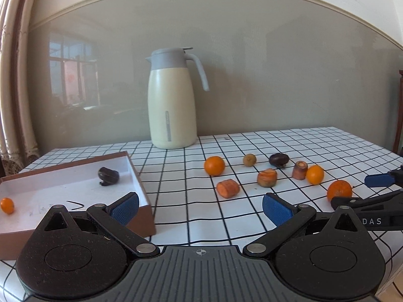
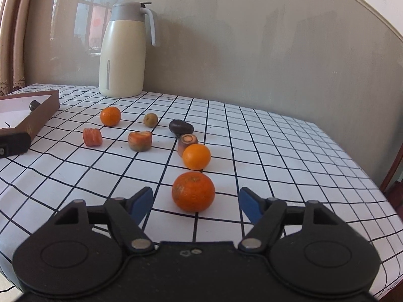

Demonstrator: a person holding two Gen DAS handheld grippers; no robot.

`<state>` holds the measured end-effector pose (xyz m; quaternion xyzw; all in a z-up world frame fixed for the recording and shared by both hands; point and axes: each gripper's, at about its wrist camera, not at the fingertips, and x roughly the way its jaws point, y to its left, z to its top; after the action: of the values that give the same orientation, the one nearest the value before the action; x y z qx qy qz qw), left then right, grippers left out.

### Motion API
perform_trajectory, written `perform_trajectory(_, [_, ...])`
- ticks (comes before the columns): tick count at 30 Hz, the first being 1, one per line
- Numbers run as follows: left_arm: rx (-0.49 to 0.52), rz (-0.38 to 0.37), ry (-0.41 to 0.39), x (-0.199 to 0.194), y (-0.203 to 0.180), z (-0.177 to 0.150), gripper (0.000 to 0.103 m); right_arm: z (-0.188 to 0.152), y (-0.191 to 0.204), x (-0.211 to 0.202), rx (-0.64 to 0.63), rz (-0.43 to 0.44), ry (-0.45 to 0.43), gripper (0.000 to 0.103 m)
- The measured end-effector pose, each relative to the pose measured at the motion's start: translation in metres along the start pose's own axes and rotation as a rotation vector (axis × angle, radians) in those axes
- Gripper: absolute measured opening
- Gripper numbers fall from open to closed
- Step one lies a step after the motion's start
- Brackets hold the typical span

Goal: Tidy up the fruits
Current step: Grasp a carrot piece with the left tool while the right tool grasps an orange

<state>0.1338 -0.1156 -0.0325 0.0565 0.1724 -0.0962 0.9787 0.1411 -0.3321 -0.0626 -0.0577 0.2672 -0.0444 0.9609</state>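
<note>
The right gripper (image 2: 196, 202) points down at a shallow angle over the checked table (image 2: 289, 156), its jaws partly spread with a mandarin (image 2: 193, 191) on the cloth between the blue pads (image 2: 141, 202); a clear gap shows on each side, so the pads do not touch it. In the left view that same gripper (image 1: 362, 191) comes in from 3 o'clock around the mandarin (image 1: 339, 190).

The left gripper (image 1: 200, 207) sits low and near level, jaws wide with only bare cloth between them; its left pad (image 1: 125, 207) is in front of the near right corner of the box (image 1: 144, 216).

From the mandarin, an orange (image 2: 196, 156) lies close at 12 o'clock, touching a carrot stub (image 2: 187, 143) behind it. Further off, a dark fruit (image 2: 180, 127) at 12, a carrot chunk (image 2: 140, 141) at 11, a ridged carrot piece (image 2: 92, 137) at 10, a second mandarin (image 2: 110, 116) and a small brownish fruit (image 2: 150, 120) beyond. A jug (image 2: 122, 50) stands by the wall at 11 o'clock.

The box holds a dark fruit (image 1: 108, 175) and a small orange fruit (image 1: 7, 205)
</note>
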Motion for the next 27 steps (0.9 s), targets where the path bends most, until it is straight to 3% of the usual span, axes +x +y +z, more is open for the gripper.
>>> perform_trajectory(17, [0.01, -0.051, 0.041, 0.028, -0.027, -0.001, 0.103, -0.002, -0.008, 0.014, 0.026, 0.035, 0.045, 0.041])
perform_trajectory(25, [0.001, -0.063, 0.051, 0.04, -0.035, -0.001, 0.103, 0.0, -0.01, 0.017, 0.032, 0.047, 0.039, 0.04])
perform_trajectory(27, [-0.001, -0.064, 0.055, 0.045, -0.036, 0.0, 0.103, 0.001, -0.011, 0.019, 0.037, 0.062, 0.039, 0.033])
